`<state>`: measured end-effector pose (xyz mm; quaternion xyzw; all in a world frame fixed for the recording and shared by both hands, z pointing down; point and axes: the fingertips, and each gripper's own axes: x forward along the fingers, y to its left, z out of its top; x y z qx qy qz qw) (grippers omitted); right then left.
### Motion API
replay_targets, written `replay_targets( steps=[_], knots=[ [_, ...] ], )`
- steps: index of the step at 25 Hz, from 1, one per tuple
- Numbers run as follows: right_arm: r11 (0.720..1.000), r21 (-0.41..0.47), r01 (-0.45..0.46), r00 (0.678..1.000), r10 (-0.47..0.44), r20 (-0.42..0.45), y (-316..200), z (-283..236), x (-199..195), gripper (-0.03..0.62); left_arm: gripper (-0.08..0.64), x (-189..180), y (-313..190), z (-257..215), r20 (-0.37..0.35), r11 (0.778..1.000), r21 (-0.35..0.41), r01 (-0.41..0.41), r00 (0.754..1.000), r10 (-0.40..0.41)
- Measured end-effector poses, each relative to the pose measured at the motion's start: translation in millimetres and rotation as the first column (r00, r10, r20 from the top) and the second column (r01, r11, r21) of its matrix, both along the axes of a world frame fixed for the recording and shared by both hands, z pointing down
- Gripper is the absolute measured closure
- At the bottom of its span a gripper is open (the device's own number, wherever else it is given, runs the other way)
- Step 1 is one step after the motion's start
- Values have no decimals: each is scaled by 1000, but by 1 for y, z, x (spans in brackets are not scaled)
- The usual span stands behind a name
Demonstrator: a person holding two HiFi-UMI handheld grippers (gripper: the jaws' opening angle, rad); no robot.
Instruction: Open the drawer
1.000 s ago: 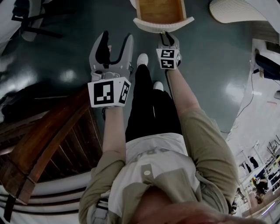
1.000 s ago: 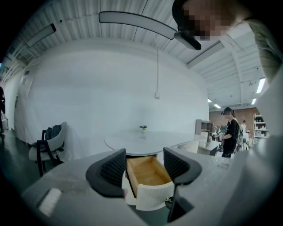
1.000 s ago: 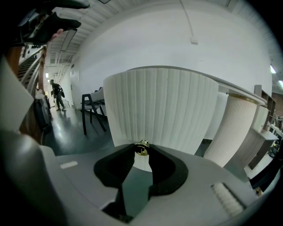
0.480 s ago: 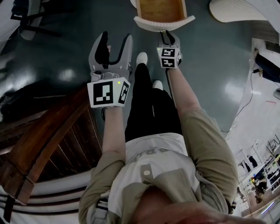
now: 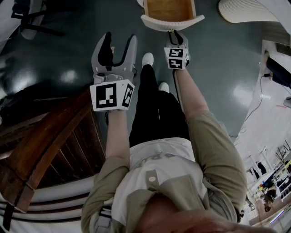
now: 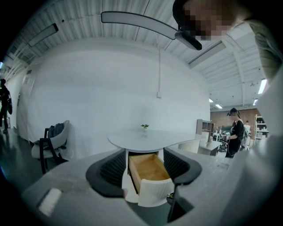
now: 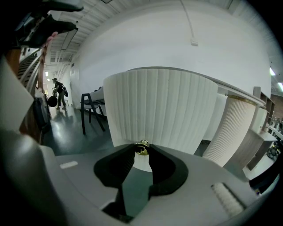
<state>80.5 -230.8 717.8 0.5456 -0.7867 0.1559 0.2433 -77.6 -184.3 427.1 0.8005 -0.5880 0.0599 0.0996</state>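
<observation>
Closest in, at about 8 o'clock in the head view, a dark wooden stair rail (image 5: 50,150) runs beside the person. The person stands on a glossy dark floor (image 5: 59,54), with one white shoe (image 5: 148,60) pointing toward 12 o'clock.

The left tool (image 5: 119,42) is held out at roughly 11 o'clock from that shoe, free in the air. Its jaws stand wide apart and grip nothing. In the left gripper view the drawer only shows through the gap, well beyond the tips.

The right tool (image 5: 173,35) reaches toward 12 o'clock. Its jaws are clamped on the small brass knob (image 7: 142,148) at the lower middle of the drawer's ribbed white front.

The drawer (image 5: 169,13) stands pulled out from under the desk, and its light wooden inside shows from above.

Farther off, the desk (image 6: 150,137) has a rounded white top with a little plant (image 6: 144,126) near its middle. At 9 o'clock from the desk in the left gripper view, a chair (image 6: 52,140) stands by the white wall.
</observation>
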Motion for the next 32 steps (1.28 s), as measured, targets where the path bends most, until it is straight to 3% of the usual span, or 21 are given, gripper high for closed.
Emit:
replay_targets(
  steps=[8,12,16,32],
  knots=[
    [999,10,-32,999,33,-11,0,3,0,482,285,-1,6,4,12,1000,-5,5,1000,-5],
    [998,5,-58,998,58,2,2,-3,2,433,285,-3,6,-3,18,1000,-1,10,1000,-10],
    [999,4,-52,999,52,-11,8,-16,3,433,285,-2,8,-22,20,1000,10,12,1000,-13],
    [985,99,-144,989,145,-4,2,-185,56,433,285,-4,-6,-153,16,995,102,-12,1000,10]
  ],
)
